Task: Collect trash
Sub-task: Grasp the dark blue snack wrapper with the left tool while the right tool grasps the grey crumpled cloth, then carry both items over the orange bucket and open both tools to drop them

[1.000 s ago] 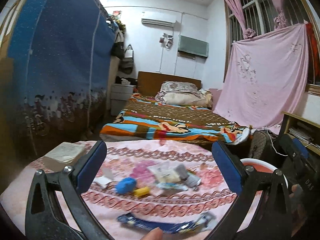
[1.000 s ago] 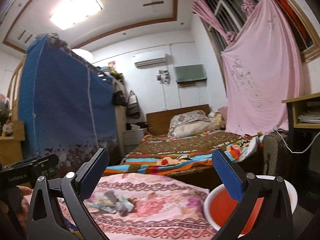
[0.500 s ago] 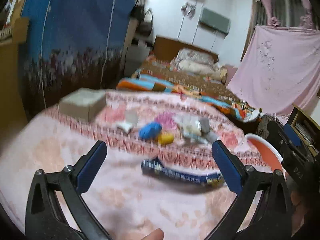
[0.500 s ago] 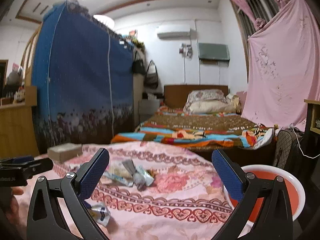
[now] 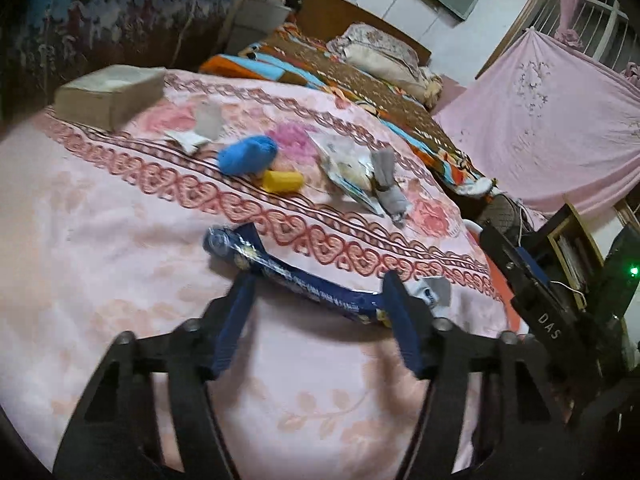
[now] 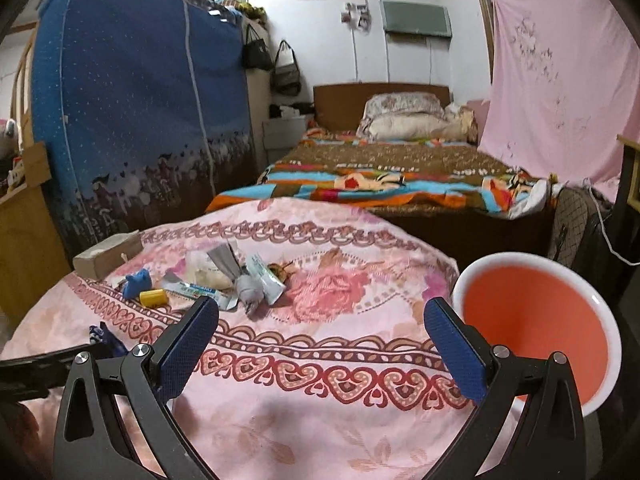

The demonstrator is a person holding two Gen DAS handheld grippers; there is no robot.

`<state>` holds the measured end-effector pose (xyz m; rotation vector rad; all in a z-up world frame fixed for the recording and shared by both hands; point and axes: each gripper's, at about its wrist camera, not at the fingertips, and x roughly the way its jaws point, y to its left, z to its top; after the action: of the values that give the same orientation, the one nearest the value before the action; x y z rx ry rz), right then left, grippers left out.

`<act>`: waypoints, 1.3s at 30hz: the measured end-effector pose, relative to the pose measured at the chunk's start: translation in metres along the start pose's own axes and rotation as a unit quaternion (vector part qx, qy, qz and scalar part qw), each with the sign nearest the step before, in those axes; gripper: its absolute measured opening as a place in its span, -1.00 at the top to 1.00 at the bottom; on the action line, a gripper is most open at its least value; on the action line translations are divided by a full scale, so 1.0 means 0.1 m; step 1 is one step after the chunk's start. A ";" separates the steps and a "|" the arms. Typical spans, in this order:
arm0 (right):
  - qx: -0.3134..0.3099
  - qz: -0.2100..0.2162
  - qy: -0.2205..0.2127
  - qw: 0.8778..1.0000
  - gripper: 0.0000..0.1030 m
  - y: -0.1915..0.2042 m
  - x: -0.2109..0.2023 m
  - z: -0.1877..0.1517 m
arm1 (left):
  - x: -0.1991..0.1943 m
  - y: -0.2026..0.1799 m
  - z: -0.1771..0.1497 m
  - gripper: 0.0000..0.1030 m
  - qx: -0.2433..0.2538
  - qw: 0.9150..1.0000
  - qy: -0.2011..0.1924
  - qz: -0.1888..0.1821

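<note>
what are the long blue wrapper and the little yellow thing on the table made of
The long blue wrapper, between the open left tongs, looks like thin glossy plastic film: it is creased, printed and catches the light. The little yellow thing looks like smooth matte hard plastic, perhaps a cap; blur leaves that open.

A pink floral tablecloth (image 5: pixel 100 216) carries a dark blue wrapper (image 5: pixel 296 276), blue wad (image 5: pixel 246 155), yellow piece (image 5: pixel 282 181), crumpled packets (image 5: pixel 352 172) and cardboard box (image 5: pixel 108 96).

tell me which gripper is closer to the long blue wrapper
Left. The left gripper straddles the long blue wrapper, jaws open on either side. The right gripper hangs further right, near the orange bin.
</note>
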<state>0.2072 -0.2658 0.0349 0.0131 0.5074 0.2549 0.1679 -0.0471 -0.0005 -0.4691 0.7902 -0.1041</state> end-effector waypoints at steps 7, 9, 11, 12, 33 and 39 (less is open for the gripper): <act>-0.015 0.012 0.028 0.999 -0.88 0.08 0.11 0.01 | 0.13 -0.07 0.17 1.00 0.024 1.000 0.012 0.010; -0.022 0.019 0.036 0.999 -0.73 0.12 0.15 0.02 | 0.18 -0.05 0.23 1.00 0.030 0.999 0.020 0.007; -0.027 0.027 0.045 0.998 -0.60 0.14 0.19 0.03 | 0.23 -0.05 0.27 1.00 0.035 0.999 0.028 0.007; -0.028 0.032 0.050 0.998 -0.55 0.14 0.21 0.03 | 0.26 -0.05 0.29 1.00 0.038 0.999 0.031 0.005; -0.040 0.122 0.155 0.979 0.71 0.38 0.96 0.22 | 0.29 -0.09 0.43 1.00 0.081 0.996 0.031 0.001; -0.045 0.123 0.143 0.981 0.77 0.39 0.90 0.19 | 0.21 -0.12 0.39 1.00 0.094 0.995 0.015 -0.003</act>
<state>0.2827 -0.2055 0.0114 -0.0499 0.7819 0.5269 0.2109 -0.0493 0.0147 -0.2926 0.8005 -0.1890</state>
